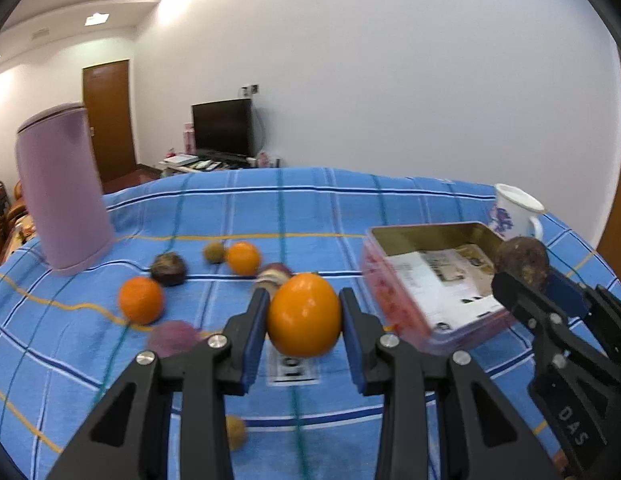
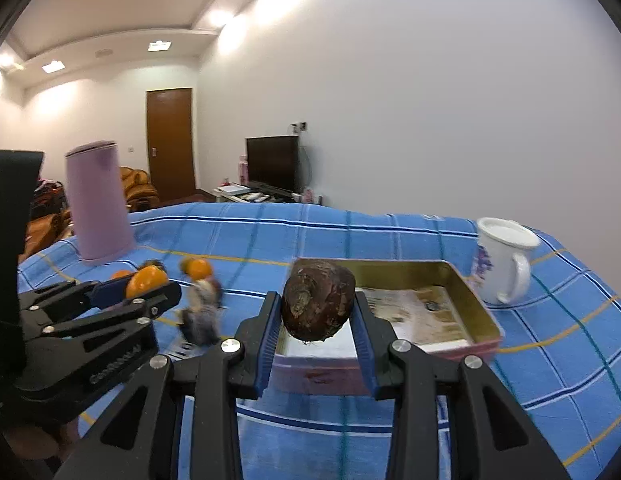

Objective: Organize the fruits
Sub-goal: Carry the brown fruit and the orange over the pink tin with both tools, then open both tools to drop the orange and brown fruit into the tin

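1. The left tongs point(image 1: 304, 316) pinch an orange point(image 1: 304, 314) between the two blue pads, which press on its left and right sides. The orange is held clear of the blue checked cloth point(image 1: 270, 208) that covers the tabletop.
2. The right tongs point(image 2: 318, 310) pinch a dark brown, rough-skinned fruit point(image 2: 318, 300) between their blue pads. The fruit hangs over the near edge of the open tin box point(image 2: 466, 280).
3. In the left wrist view the right tongs point(image 1: 526, 280) appear at the right edge, with the brown fruit point(image 1: 521, 261) at the far right corner of the tin box point(image 1: 430, 232).
4. The tin box lies on the cloth to the right, lid off. Printed paper point(image 2: 414, 312) lines its bottom.
5. A white mug point(image 2: 502, 260) with a blue pattern stands just beyond the box, handle to the right.
6. Loose fruit remains on the cloth to the left of the box: a second orange point(image 1: 141, 300), a third orange point(image 1: 243, 258), a dark purple fruit point(image 1: 169, 268), and a small brownish fruit point(image 1: 214, 252). More fruit near the left tongs is too blurred to identify.
7. A tall lilac canister point(image 1: 62, 192) stands upright at the far left of the cloth.
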The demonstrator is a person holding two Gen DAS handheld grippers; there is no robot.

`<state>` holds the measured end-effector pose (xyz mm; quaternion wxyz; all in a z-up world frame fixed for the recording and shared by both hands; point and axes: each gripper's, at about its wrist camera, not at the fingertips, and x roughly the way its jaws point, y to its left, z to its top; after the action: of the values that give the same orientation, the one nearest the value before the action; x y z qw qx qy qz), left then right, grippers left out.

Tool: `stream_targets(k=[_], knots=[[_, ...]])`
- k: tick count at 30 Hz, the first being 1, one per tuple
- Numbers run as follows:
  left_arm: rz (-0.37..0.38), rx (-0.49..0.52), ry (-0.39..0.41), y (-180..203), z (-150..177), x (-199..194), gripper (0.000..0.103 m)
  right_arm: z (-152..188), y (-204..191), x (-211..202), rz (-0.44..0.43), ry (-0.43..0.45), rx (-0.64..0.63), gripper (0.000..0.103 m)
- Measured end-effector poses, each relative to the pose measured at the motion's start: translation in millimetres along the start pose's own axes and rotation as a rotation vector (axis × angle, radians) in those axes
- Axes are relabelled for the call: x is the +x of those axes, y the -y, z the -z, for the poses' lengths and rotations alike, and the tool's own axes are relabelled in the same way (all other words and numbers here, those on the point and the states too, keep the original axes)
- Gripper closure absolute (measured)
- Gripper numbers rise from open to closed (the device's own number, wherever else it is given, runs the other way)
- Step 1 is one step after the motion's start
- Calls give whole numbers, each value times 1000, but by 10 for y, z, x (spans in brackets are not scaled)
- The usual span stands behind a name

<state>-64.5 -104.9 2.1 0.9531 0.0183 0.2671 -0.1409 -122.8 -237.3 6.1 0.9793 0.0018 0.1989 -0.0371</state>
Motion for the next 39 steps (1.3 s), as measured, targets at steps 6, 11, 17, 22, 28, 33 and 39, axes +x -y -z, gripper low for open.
stream_targets(k=[6, 11, 17, 22, 28, 33, 39], knots=[[41, 42, -8, 324, -55, 129, 66, -24, 352, 73, 60, -28, 35, 66], [74, 49, -27, 544, -149, 280, 66, -72, 751, 200, 120, -64, 72, 66], [98, 63, -38, 818, -286, 488, 66, -113, 1094, 452, 159, -121, 118, 66], [104, 61, -73, 1027, -374, 727, 66, -172, 1197, 713, 163, -160, 121, 66], [92, 49, -146, 1137, -408, 1007, 66, -229, 1255, 1012, 147, -196, 118, 66], [60, 58, -199, 1155, -372, 1171, 66, -185, 1295, 1169, 102, -251, 133, 66], [46, 83, -243, 1197, -321, 1279, 66, -178, 1245, 1273, 68, -290, 118, 66]])
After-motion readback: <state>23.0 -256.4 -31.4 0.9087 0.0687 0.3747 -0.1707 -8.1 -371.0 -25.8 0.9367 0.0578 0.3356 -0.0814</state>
